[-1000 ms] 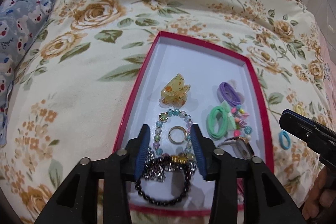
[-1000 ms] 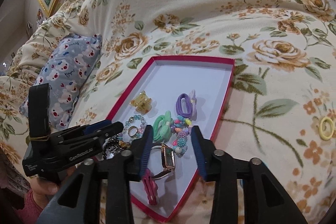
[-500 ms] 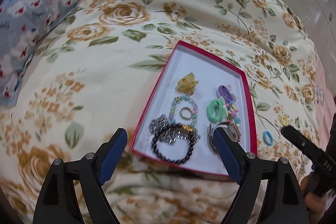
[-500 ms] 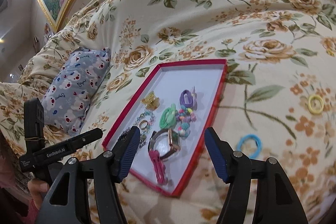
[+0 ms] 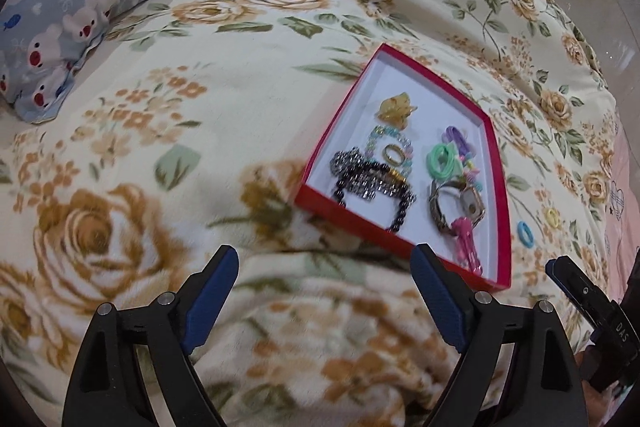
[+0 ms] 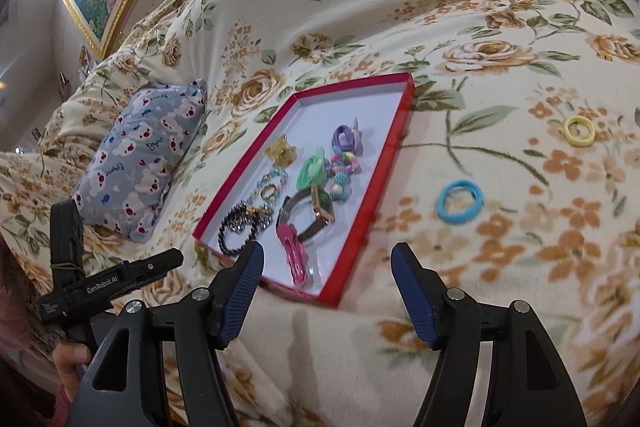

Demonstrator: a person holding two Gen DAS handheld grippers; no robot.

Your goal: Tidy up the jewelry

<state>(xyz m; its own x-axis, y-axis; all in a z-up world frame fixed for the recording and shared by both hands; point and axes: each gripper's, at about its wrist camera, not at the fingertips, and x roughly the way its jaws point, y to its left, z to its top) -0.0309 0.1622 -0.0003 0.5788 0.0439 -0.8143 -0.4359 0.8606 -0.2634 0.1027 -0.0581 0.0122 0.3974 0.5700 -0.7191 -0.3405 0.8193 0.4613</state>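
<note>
Tray (image 5: 502, 211) beyond left gripper (image 5: 324, 291), jaws opening, empty

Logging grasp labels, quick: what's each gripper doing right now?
Left gripper: opening, nothing between its jaws.
Right gripper: open, empty, above the blanket near the red tray.

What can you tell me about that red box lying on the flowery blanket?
The red box is a shallow, open tray, apparently cardboard, with thin red walls and a white floor. It lies flat on the flowery blanket, lidless. Inside lie bracelets, a ring, a watch, hair ties, a yellow claw clip and a pink clip, gathered toward the near end; the far end is bare. Neither tool touches it.
</note>
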